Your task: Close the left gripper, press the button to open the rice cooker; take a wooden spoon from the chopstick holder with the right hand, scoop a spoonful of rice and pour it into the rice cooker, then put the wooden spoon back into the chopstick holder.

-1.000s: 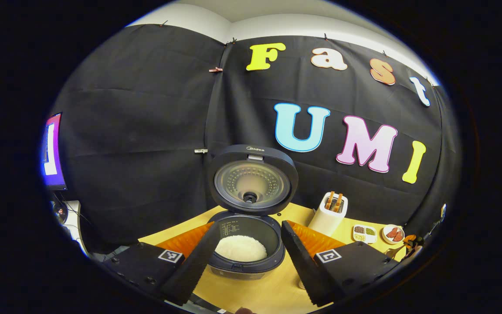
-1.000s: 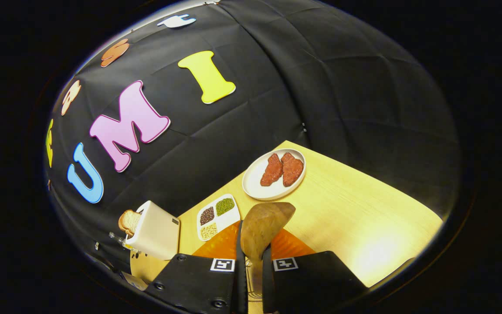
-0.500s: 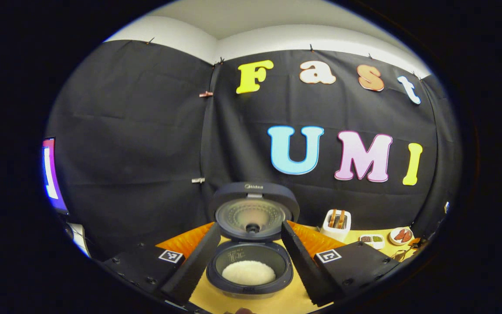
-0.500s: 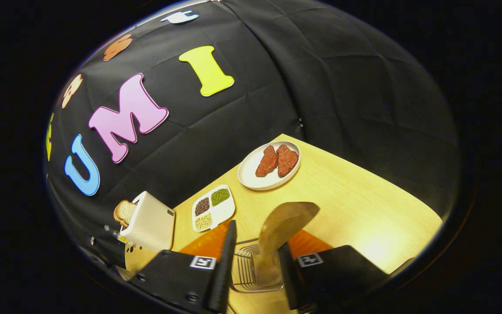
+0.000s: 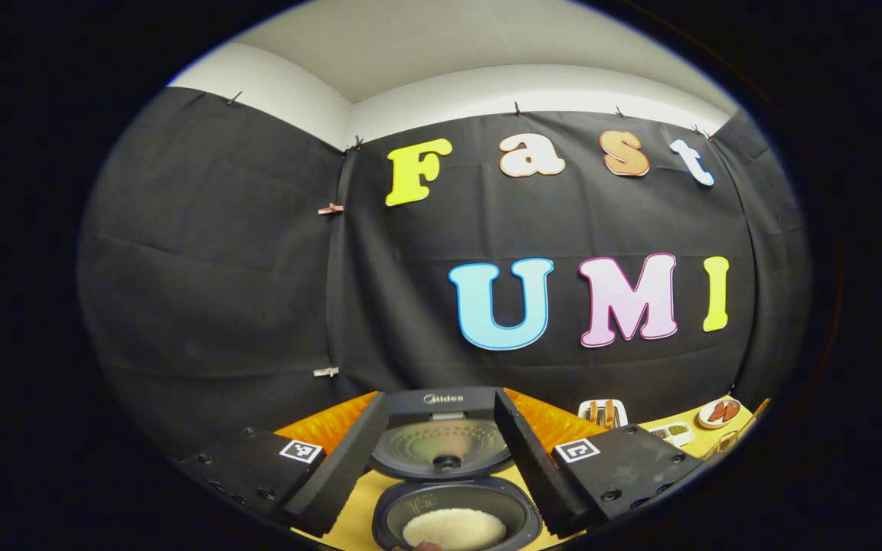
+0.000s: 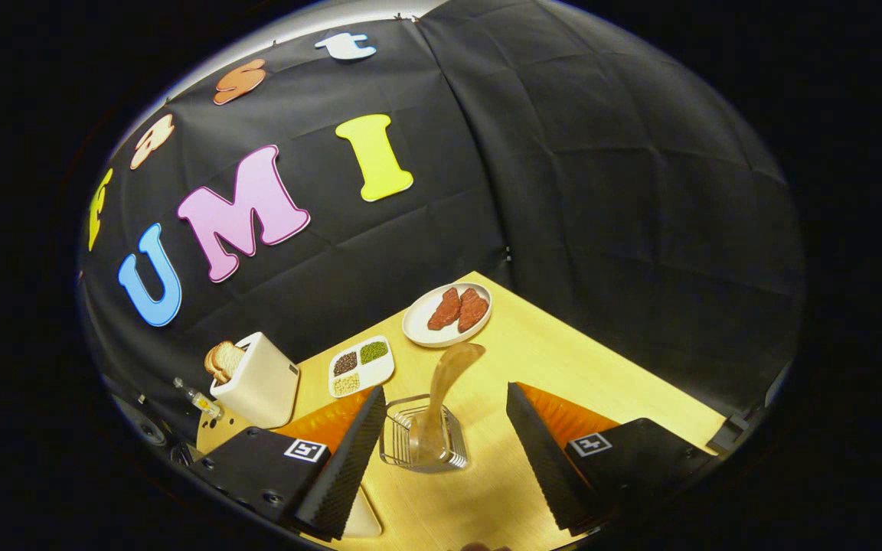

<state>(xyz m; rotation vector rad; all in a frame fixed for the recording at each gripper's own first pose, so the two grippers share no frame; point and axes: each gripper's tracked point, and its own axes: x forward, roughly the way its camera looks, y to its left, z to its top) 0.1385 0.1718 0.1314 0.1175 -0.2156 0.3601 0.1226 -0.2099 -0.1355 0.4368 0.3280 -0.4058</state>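
The right gripper (image 6: 441, 448) is spread wide, its fingers either side of the holder (image 6: 423, 444) without touching it. The spoon (image 6: 441, 390) stands in the holder, handle down and bowl up, leaning toward the plate (image 6: 419, 330); it rests there on its own, which suggests the last step is done and the gap between the fingers lets the gripper draw clear without knocking it. The left gripper (image 5: 441, 467) is also spread, holding nothing, and frames the cooker (image 5: 456, 520). Its lid (image 5: 441, 440) stands open, so the button needs no pressing, and rice (image 5: 454, 528) lies in the pot. A toaster (image 6: 257, 379) and a divided dish (image 6: 362, 366) sit near the holder.
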